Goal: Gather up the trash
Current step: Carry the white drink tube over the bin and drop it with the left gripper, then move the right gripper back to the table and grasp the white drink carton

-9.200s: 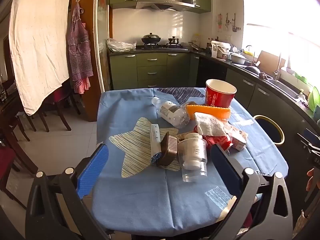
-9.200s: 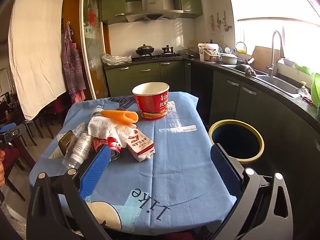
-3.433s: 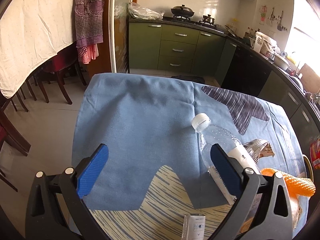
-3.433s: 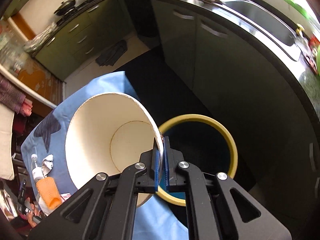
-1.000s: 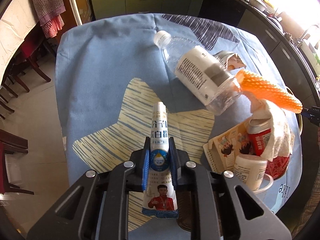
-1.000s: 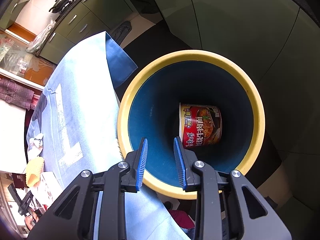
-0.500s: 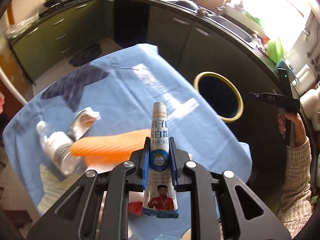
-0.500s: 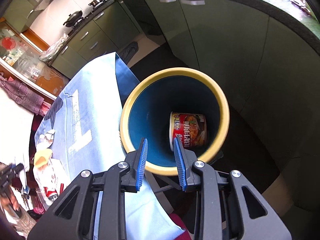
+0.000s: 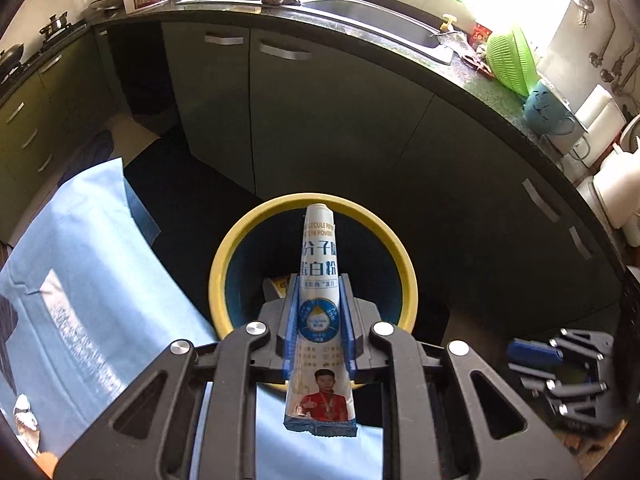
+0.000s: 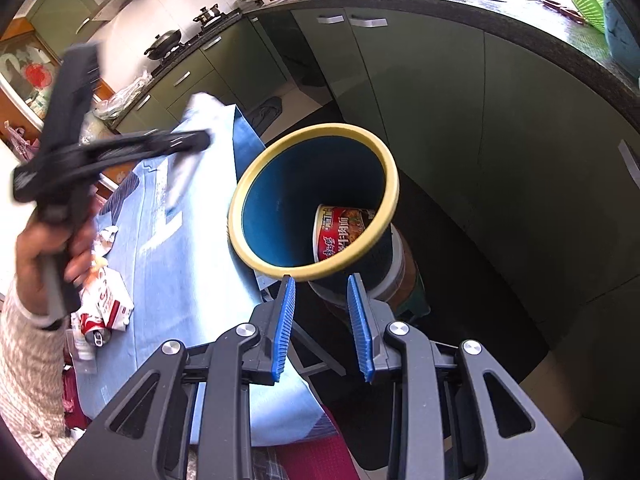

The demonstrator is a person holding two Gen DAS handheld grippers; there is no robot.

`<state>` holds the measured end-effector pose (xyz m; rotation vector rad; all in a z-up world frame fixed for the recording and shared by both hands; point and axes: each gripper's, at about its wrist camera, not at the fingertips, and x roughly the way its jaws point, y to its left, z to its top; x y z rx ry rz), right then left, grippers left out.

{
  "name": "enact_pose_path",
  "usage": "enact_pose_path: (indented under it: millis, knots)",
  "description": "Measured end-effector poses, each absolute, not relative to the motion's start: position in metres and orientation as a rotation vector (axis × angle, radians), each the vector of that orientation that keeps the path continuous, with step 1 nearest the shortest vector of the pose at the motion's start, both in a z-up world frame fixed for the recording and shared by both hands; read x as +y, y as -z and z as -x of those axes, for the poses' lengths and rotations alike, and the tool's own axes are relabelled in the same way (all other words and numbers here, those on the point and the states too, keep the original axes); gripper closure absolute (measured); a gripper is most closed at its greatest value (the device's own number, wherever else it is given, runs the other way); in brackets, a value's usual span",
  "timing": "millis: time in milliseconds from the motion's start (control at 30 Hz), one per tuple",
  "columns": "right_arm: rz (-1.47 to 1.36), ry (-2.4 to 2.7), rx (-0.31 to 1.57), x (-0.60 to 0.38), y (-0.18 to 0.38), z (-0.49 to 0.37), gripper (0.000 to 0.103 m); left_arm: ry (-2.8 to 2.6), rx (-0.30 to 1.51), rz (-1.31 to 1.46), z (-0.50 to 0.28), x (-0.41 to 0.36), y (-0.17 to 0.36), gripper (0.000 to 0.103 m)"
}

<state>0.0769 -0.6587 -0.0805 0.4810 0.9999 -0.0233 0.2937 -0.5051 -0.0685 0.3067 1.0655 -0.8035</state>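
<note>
My left gripper is shut on a white and blue protein-powder sachet and holds it over the mouth of the yellow-rimmed bin. The bin holds the red noodle cup. My right gripper is open and empty, just in front of the bin's near rim. The left gripper also shows blurred in the right wrist view, above the table. More trash lies on the blue tablecloth: a red and white carton and a can.
Dark green kitchen cabinets curve behind the bin under a black counter with a sink. The table edge lies left of the bin. The right gripper's body shows at lower right in the left wrist view.
My left gripper has carried the sachet from above the table to over the bin. My right gripper has drawn back from the bin, jaws open a little wider.
</note>
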Motion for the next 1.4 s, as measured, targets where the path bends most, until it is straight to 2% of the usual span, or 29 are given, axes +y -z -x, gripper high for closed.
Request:
enact_pose_path:
  millis: [33, 100, 167, 233, 300, 400, 467, 533, 633, 733, 900, 933, 1000, 1067, 1200, 1400]
  knots:
    - [-0.481, 0.023, 0.999, -0.661, 0.081, -0.073, 0.075, 0.793, 1.074, -0.306, -0.299, -0.516, 0.078, 0.079]
    - [-0.483, 0.024, 0.998, -0.664, 0.082, -0.068, 0.075, 0.773, 1.093, -0.299, -0.307, -0.531, 0.094, 0.077]
    - [-0.484, 0.029, 0.998, -0.667, 0.085, -0.067, 0.068, 0.752, 1.116, -0.306, -0.314, -0.541, 0.109, 0.073]
    - [-0.477, 0.038, 1.004, -0.668, 0.087, -0.068, 0.066, 0.729, 1.13, -0.309, -0.318, -0.544, 0.116, 0.064]
    - [-0.472, 0.038, 1.008, -0.668, 0.09, -0.067, 0.066, 0.729, 1.14, -0.302, -0.317, -0.543, 0.113, 0.062]
    - [-0.469, 0.02, 1.01, -0.664, 0.093, -0.072, 0.066, 0.749, 1.115, -0.293, -0.308, -0.52, 0.086, 0.062]
    - [-0.455, -0.011, 1.013, -0.654, 0.094, -0.076, 0.066, 0.783, 1.076, -0.275, -0.294, -0.494, 0.053, 0.058]
    - [-0.428, -0.057, 1.018, -0.638, 0.095, -0.084, 0.066, 0.791, 1.037, -0.249, -0.279, -0.46, 0.021, 0.048]
    - [-0.369, -0.155, 1.028, -0.601, 0.091, -0.099, 0.066, 0.785, 0.999, -0.203, -0.257, -0.396, -0.02, 0.046]
    - [-0.286, -0.296, 1.047, -0.548, 0.085, -0.116, 0.057, 0.73, 0.955, -0.161, -0.234, -0.328, -0.044, 0.037]
    - [-0.097, -0.537, 1.052, -0.447, 0.074, -0.133, 0.053, 0.621, 0.917, -0.104, -0.198, -0.231, -0.051, 0.035]
    - [-0.054, -0.58, 1.049, -0.427, 0.073, -0.136, 0.051, 0.601, 0.915, -0.08, -0.19, -0.21, -0.048, 0.035]
    - [0.039, -0.636, 1.039, -0.394, 0.073, -0.142, 0.041, 0.567, 0.915, -0.033, -0.178, -0.175, -0.043, 0.035]
    - [0.13, -0.67, 1.028, -0.364, 0.077, -0.144, 0.041, 0.528, 0.896, -0.006, -0.164, -0.148, -0.039, 0.035]
    - [0.241, -0.687, 1.038, -0.329, 0.093, -0.155, 0.036, 0.471, 0.858, 0.027, -0.139, -0.107, -0.032, 0.034]
    - [0.298, -0.691, 1.056, -0.31, 0.117, -0.171, 0.035, 0.462, 0.849, 0.084, -0.114, -0.081, -0.02, 0.034]
